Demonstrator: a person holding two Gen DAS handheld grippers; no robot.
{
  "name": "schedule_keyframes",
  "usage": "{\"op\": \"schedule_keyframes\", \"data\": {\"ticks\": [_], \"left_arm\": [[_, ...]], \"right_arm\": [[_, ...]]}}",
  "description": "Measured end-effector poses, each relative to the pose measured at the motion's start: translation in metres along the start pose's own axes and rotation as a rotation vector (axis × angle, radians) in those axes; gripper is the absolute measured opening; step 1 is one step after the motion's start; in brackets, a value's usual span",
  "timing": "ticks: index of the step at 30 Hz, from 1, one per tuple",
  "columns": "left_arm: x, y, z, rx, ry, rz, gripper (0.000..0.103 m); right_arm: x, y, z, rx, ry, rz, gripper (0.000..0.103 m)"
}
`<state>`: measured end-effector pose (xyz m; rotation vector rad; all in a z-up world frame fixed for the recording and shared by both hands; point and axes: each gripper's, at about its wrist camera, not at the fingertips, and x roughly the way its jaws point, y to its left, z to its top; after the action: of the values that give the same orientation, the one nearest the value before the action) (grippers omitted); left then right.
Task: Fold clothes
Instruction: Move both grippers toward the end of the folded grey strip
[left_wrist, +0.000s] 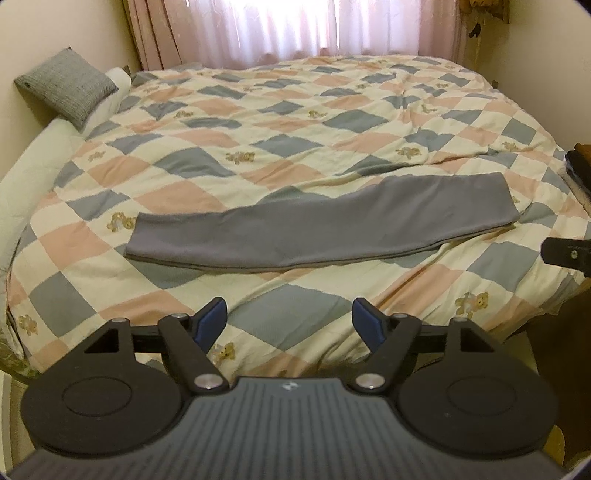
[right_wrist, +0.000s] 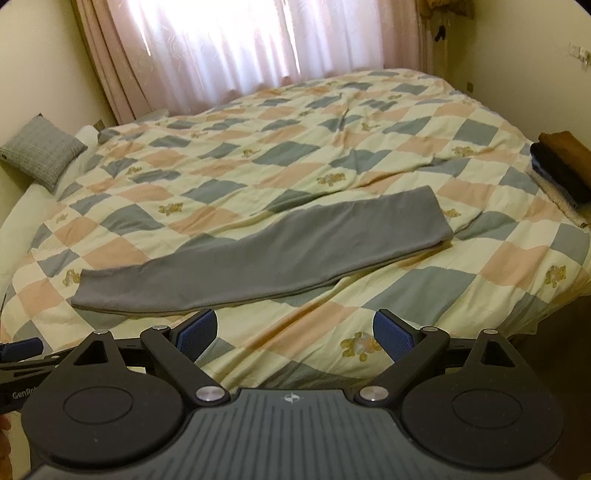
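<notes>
A grey garment (left_wrist: 314, 225) (right_wrist: 266, 254), folded into one long narrow strip, lies flat across the checked quilt (left_wrist: 295, 129) (right_wrist: 295, 147) of the bed. My left gripper (left_wrist: 288, 317) hovers open over the quilt's near edge, short of the strip's middle, with nothing between its blue pads (left_wrist: 212, 319). My right gripper (right_wrist: 293, 330) is open too, just in front of the strip's near edge, and its blue pads (right_wrist: 391, 336) hold nothing. Part of the left gripper (right_wrist: 22, 349) shows at the left edge of the right wrist view.
A grey cushion (left_wrist: 66, 85) (right_wrist: 40, 155) leans at the bed's left against white pillows (left_wrist: 37, 155). A pile of folded dark and brown clothes (right_wrist: 561, 170) sits on the bed's right edge. Pink curtains (left_wrist: 295, 29) hang behind the bed.
</notes>
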<state>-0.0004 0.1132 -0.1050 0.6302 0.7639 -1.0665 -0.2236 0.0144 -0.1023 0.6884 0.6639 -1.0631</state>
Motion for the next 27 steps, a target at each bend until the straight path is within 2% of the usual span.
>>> {"op": "schedule_keyframes", "data": {"ticks": [5, 11, 14, 19, 23, 24, 27], "left_arm": [[0.028, 0.027, 0.007, -0.028, 0.014, -0.048, 0.072], [0.074, 0.088, 0.019, -0.056, 0.011, -0.034, 0.070], [0.104, 0.131, 0.028, -0.065, 0.042, -0.030, 0.070], [0.154, 0.208, 0.045, -0.041, 0.109, -0.008, 0.064], [0.193, 0.271, 0.062, -0.010, 0.159, -0.017, 0.062], [0.200, 0.281, 0.064, 0.000, 0.163, -0.024, 0.061], [0.226, 0.312, 0.071, 0.027, 0.196, -0.062, 0.047]], "right_arm": [[0.019, 0.001, -0.002, 0.002, 0.043, -0.054, 0.094], [0.059, 0.010, 0.001, 0.035, 0.112, -0.125, 0.094], [0.087, 0.032, 0.003, 0.034, 0.134, -0.154, 0.094], [0.137, 0.085, -0.002, 0.022, 0.220, -0.212, 0.093], [0.168, 0.130, -0.009, 0.061, 0.287, -0.210, 0.093], [0.174, 0.142, -0.013, 0.070, 0.301, -0.202, 0.093], [0.182, 0.162, -0.025, 0.022, 0.318, -0.184, 0.092]]}}
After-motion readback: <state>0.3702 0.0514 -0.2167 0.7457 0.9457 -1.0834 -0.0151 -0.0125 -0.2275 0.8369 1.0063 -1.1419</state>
